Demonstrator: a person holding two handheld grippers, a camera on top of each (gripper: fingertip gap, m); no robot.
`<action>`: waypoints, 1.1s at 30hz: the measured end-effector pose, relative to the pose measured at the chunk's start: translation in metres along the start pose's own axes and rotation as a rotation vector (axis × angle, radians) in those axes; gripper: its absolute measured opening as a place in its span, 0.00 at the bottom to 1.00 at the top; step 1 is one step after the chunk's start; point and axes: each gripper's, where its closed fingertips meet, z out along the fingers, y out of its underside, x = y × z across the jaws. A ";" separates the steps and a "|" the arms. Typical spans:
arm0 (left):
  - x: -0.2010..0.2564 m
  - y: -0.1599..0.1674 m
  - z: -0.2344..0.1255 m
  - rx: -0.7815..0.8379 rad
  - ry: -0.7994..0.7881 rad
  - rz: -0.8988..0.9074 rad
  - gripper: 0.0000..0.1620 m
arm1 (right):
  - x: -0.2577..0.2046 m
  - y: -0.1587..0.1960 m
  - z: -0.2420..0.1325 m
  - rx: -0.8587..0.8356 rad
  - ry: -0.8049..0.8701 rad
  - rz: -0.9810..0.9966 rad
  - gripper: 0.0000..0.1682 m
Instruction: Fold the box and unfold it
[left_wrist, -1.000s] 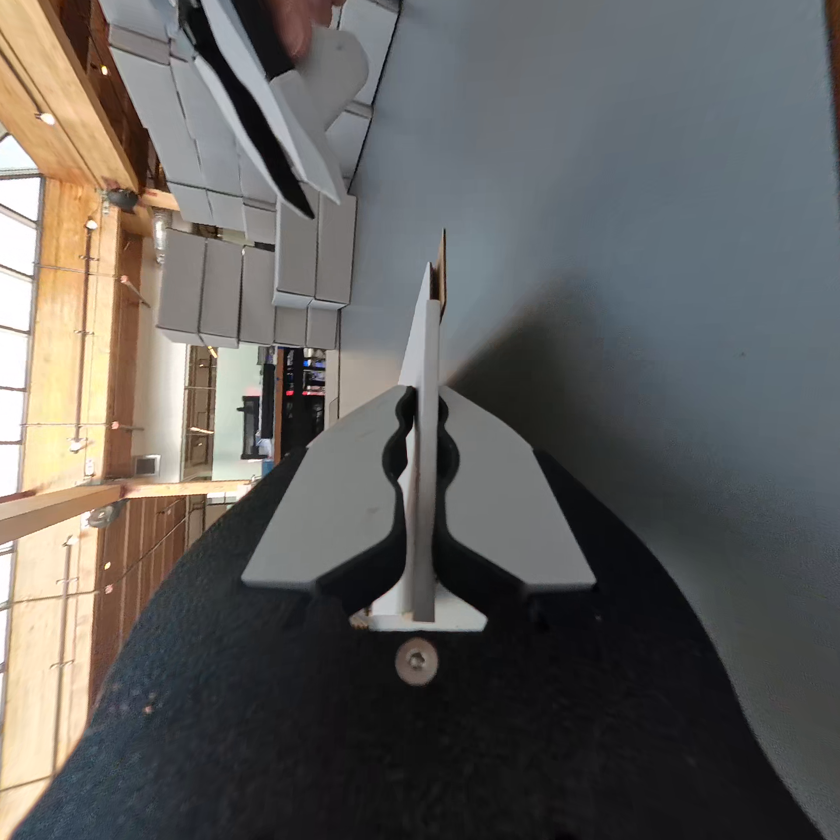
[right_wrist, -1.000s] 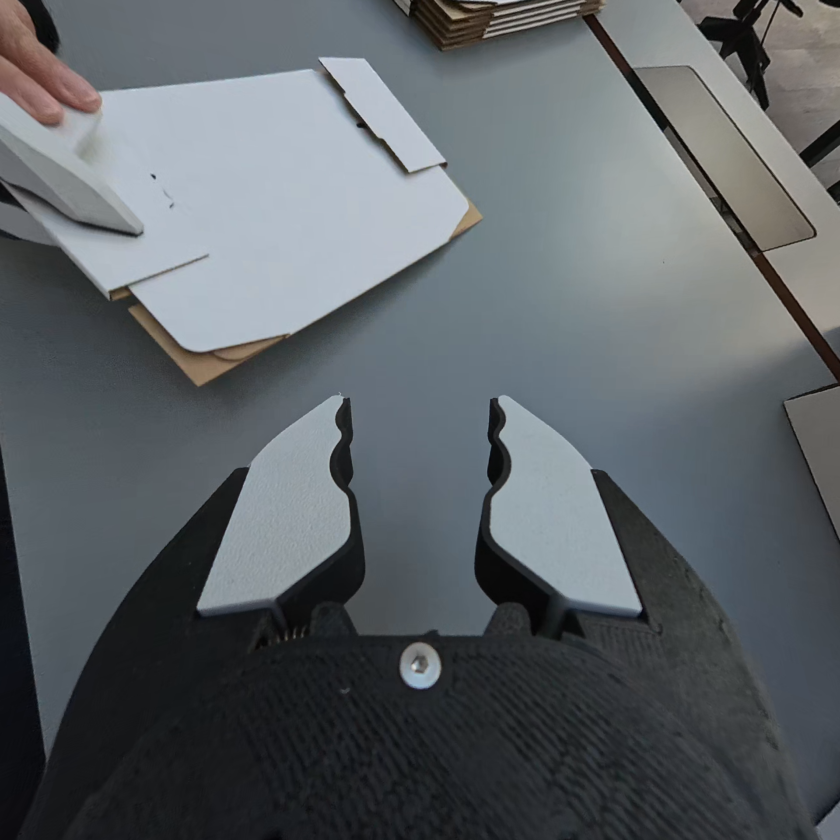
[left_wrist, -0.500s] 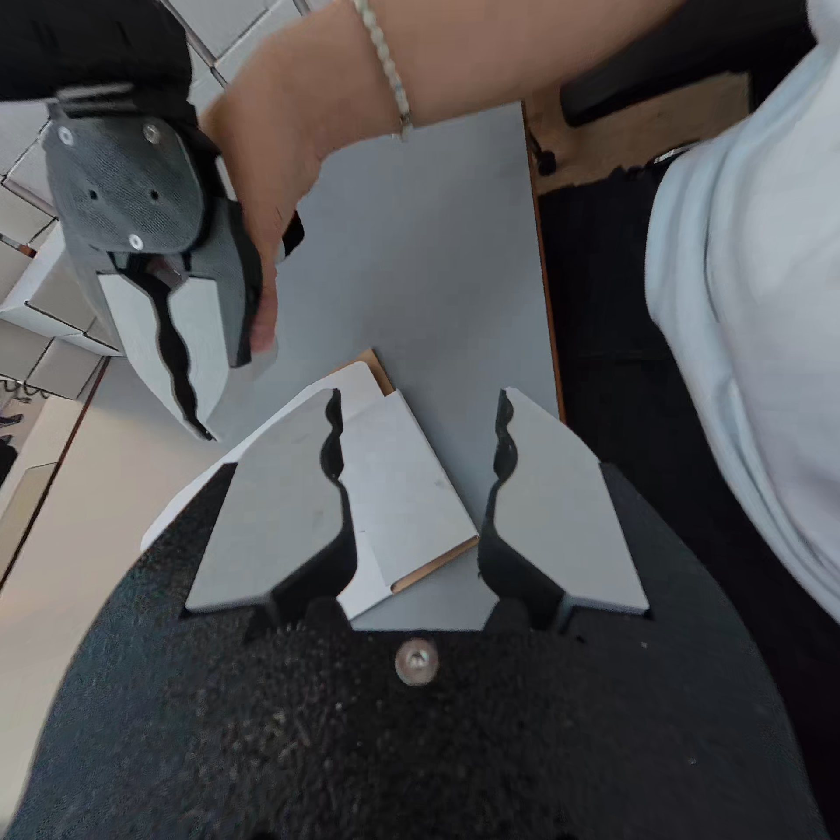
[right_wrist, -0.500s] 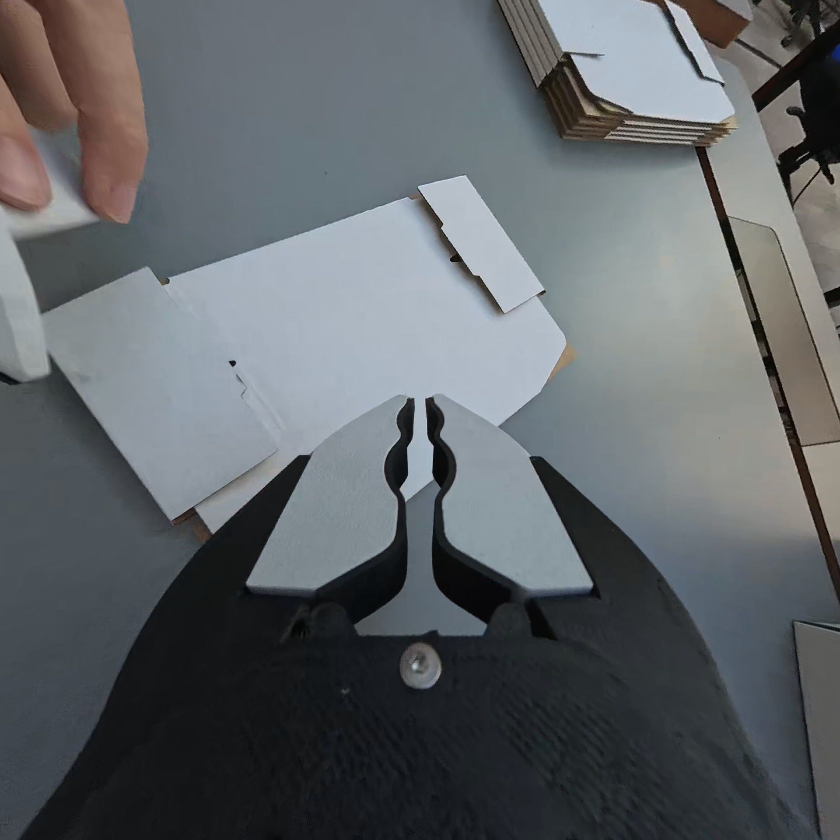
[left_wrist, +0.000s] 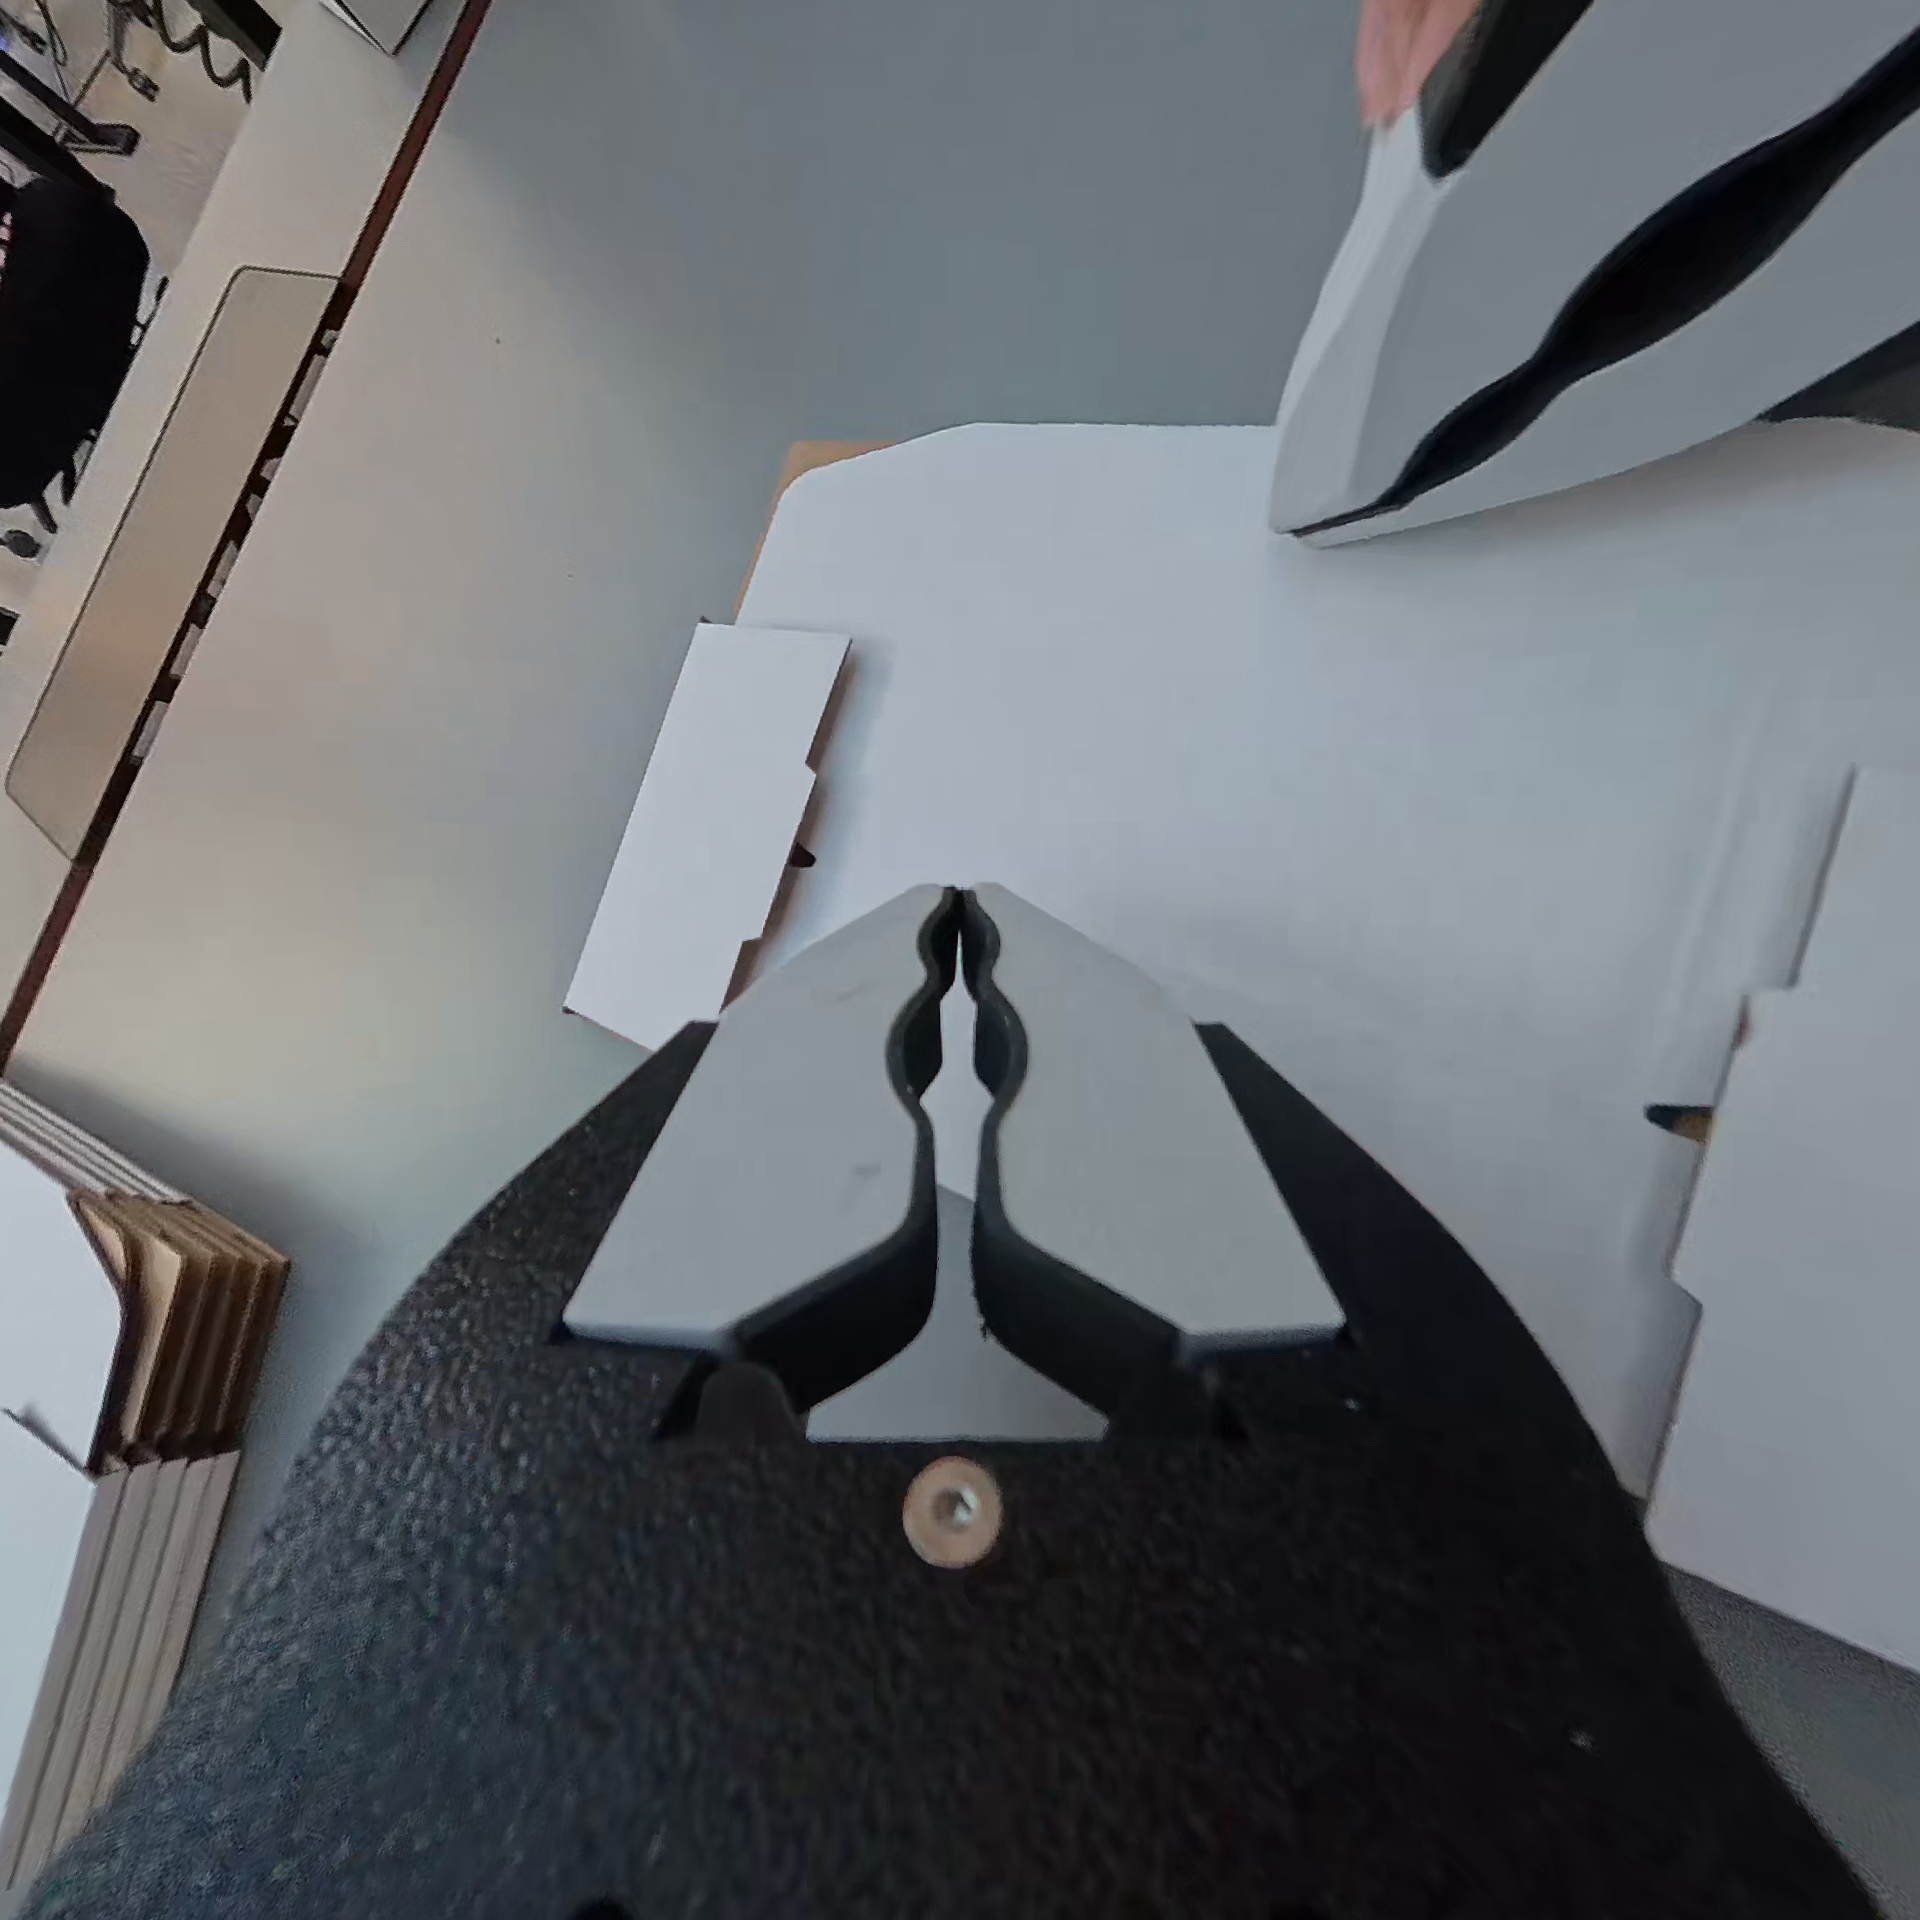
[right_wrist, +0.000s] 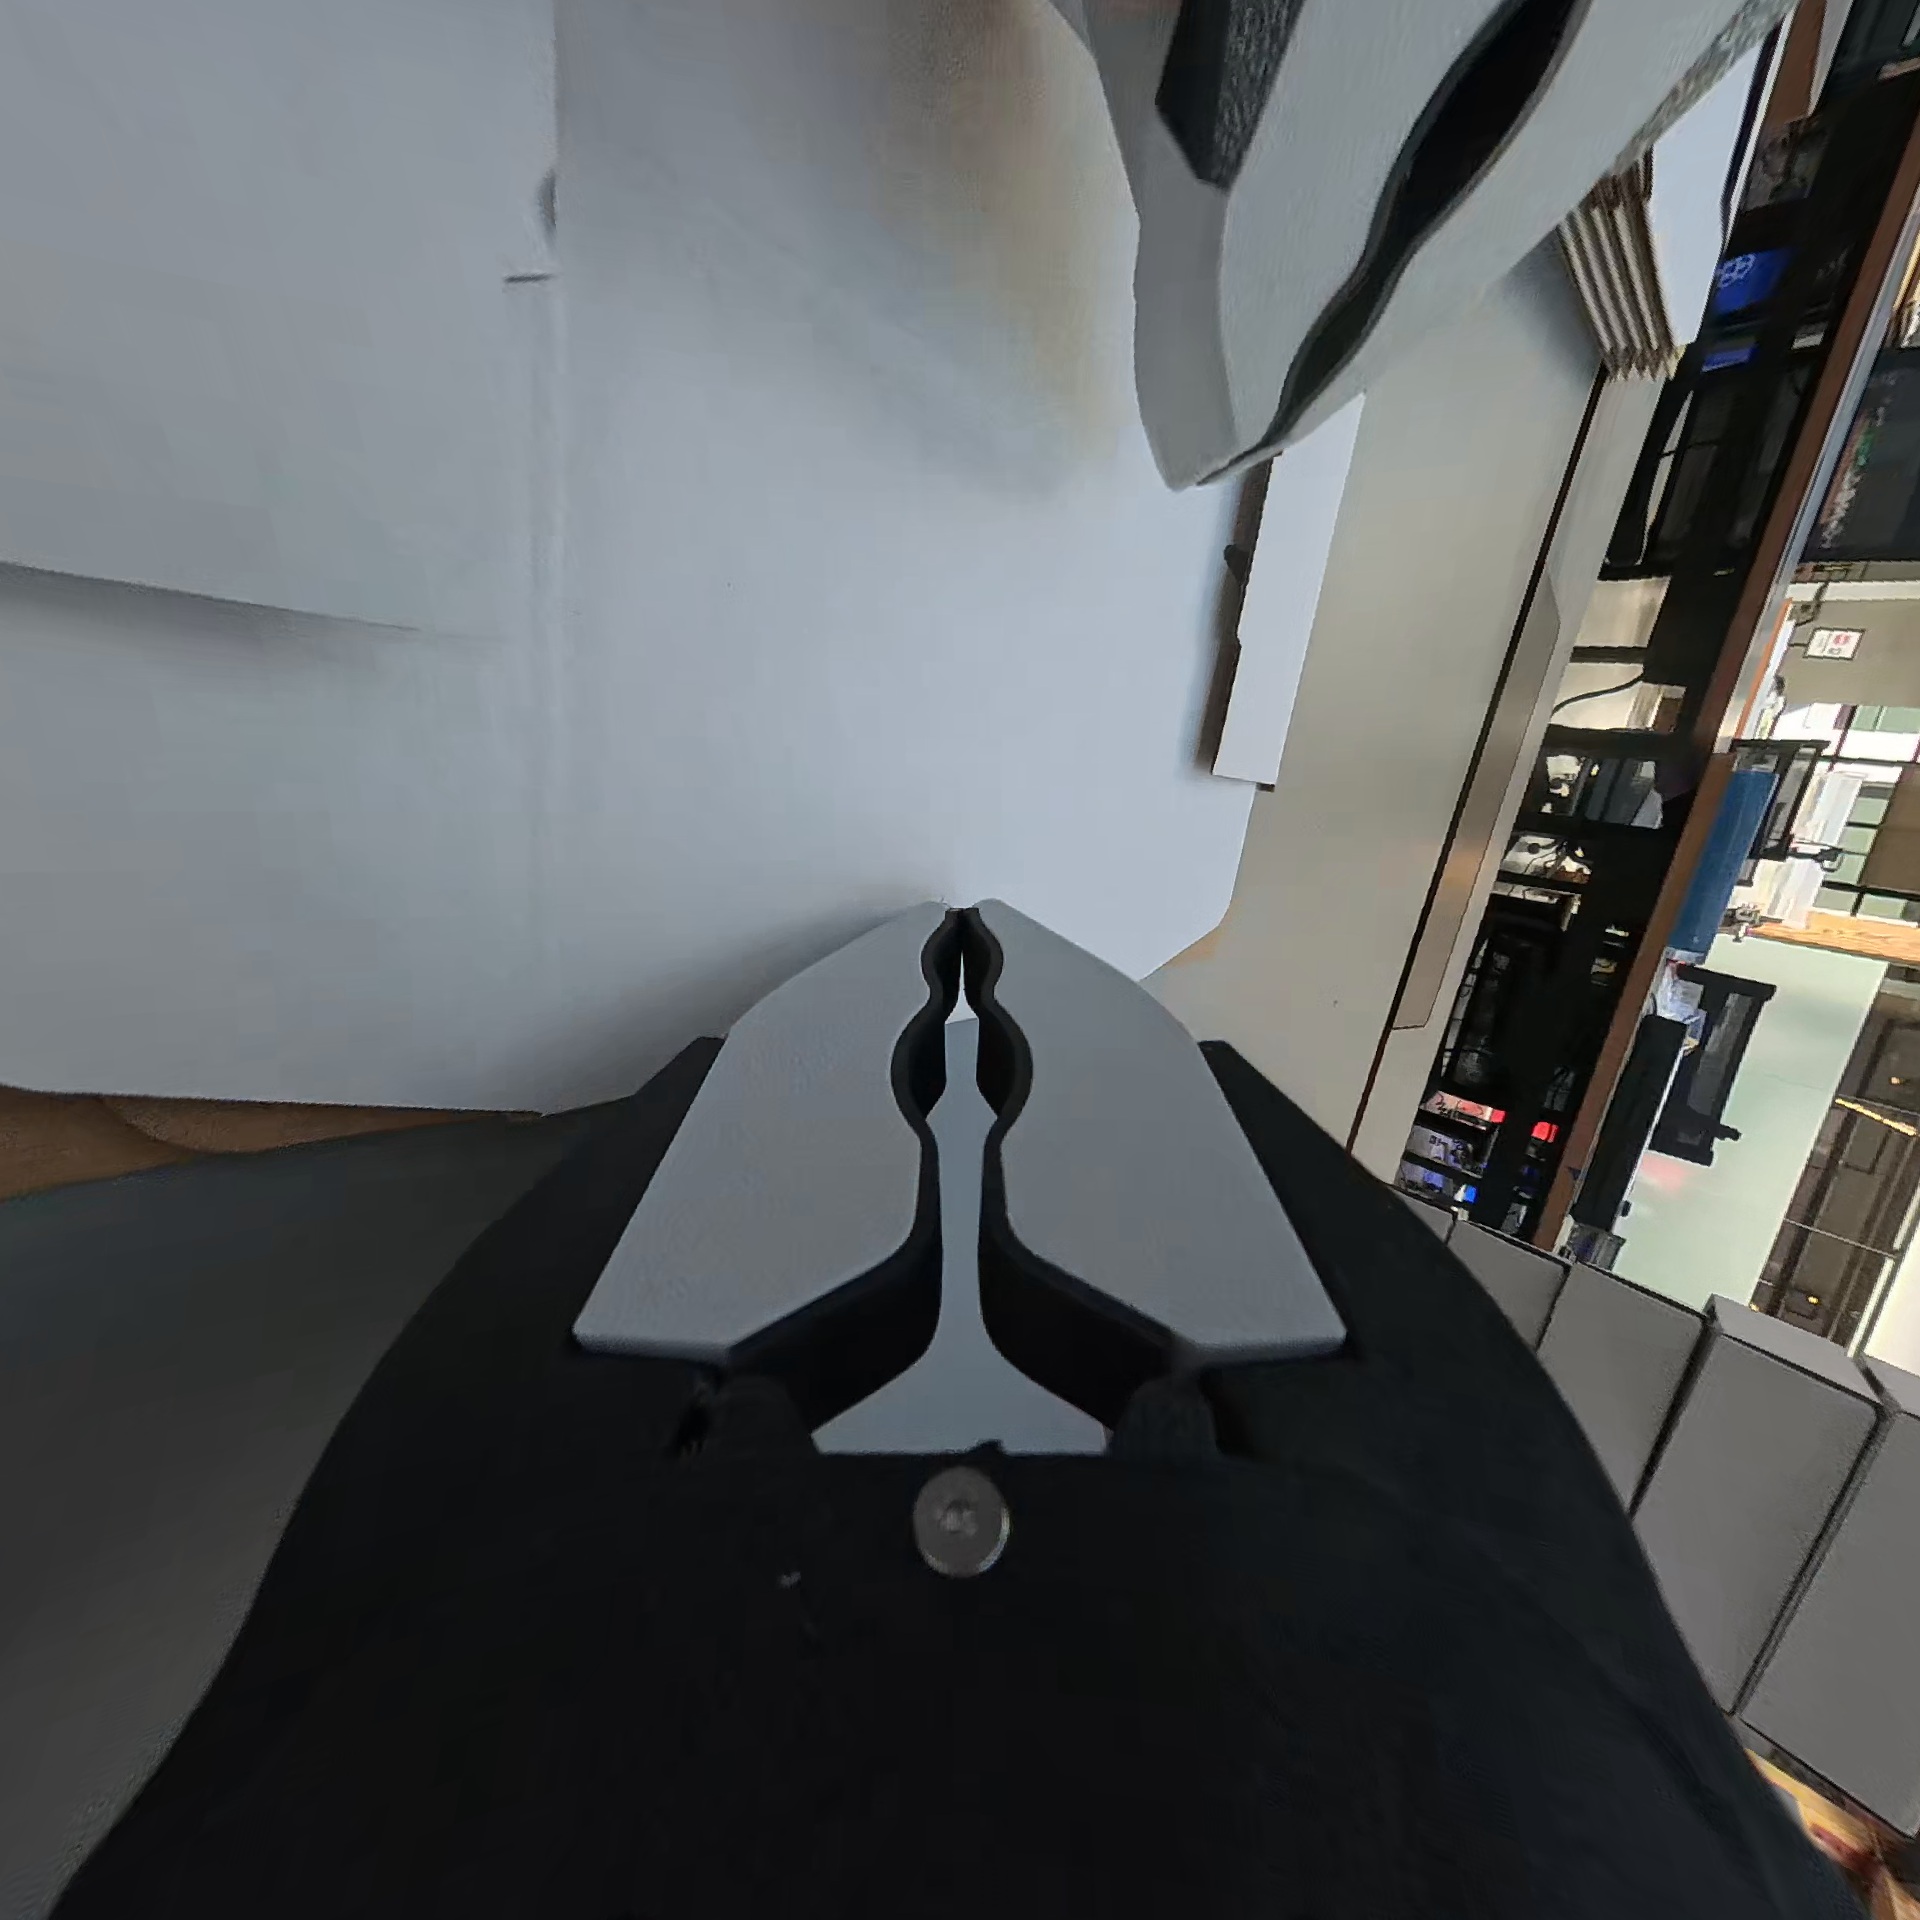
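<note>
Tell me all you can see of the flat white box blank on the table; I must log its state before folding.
The box blank is white-faced cardboard with a brown underside, lying flat and unfolded on the grey table. A narrow tab sticks out at one side, a wider flap at another. Both hand-held grippers, left and right, hang shut over it; contact is unclear.

grey table (left_wrist: 436, 582) bears a stack of flat cartons (left_wrist: 156, 1340).

Workshop or packing space: grey worktable (left_wrist: 935, 260), stacked flat cardboard blanks (left_wrist: 177, 1340), rows of folded boxes (right_wrist: 1714, 1455).
</note>
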 end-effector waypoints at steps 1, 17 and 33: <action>-0.005 0.000 0.006 -0.016 -0.014 0.027 0.00 | 0.000 0.000 0.000 0.003 0.017 -0.017 0.00; -0.055 -0.038 0.045 -0.025 -0.163 0.261 0.00 | -0.001 -0.001 -0.001 0.144 -0.015 -0.054 0.00; -0.101 -0.033 0.116 -0.322 0.282 0.206 0.00 | -0.001 -0.001 -0.002 0.197 0.001 -0.017 0.00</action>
